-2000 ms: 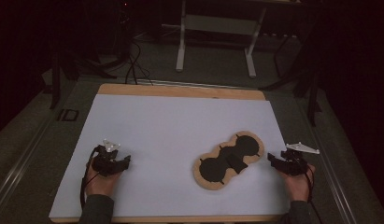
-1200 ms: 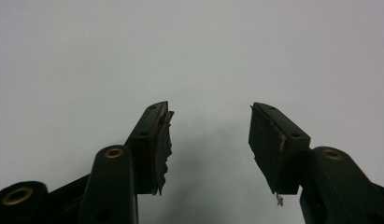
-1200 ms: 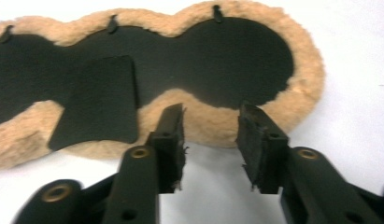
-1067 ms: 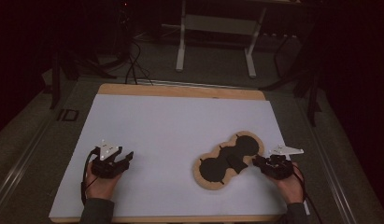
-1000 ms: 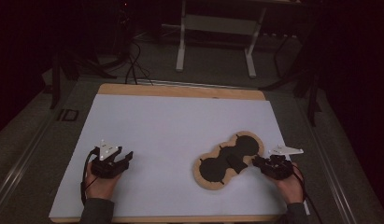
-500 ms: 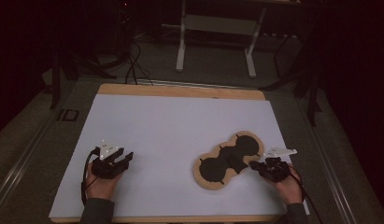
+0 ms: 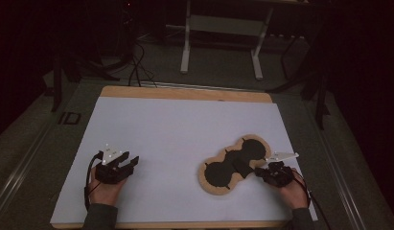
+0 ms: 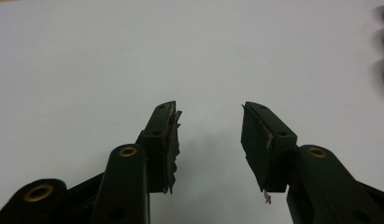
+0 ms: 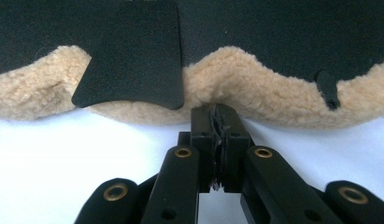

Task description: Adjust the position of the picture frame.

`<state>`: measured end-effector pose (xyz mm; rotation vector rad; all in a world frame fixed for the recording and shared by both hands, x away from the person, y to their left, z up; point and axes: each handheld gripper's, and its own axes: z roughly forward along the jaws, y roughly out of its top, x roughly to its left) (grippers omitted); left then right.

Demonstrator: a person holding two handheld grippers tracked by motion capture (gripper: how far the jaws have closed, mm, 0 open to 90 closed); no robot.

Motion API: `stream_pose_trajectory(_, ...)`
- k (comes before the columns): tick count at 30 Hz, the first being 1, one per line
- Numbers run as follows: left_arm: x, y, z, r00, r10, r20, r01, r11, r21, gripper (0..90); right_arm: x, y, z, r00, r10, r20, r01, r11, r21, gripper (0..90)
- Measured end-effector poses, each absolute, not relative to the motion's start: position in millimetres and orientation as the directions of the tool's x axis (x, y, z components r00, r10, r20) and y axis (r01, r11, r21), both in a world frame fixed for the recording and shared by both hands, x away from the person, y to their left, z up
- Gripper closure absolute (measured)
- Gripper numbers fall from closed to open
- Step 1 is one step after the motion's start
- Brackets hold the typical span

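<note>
Reading the floor mark "ID" (image 7: 70,118), we count one fleece-edged black piece (image 7: 235,164) lying right on the white table (image 7: 175,129); right gripper (image 9: 220,122) jaws closed at its fleece rim, left gripper (image 8: 208,122) jaws apart

Pad (image 9: 255,100): tan fleecy pile rim, rough; matt black smooth face, probably leather or vinyl, hard to tell. Tabletop (image 7: 185,93) looks like pale wood under a smooth matt white sheet (image 7: 175,139). Jaws: matt black plastic, brass-coloured rivets, frayed pad edges.
</note>
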<state>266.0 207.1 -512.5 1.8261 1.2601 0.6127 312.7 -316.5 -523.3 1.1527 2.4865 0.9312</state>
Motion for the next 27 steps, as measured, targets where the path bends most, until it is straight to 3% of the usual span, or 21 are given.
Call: stream_pose_trajectory(27,267.8,206.3,-514.2,0.442,0.89,-0.11,0.536,-0.164,0.828,71.4,313.5,-303.6,-524.3,-0.653,0.756,0.049,0.599,0.476,0.643,89.8)
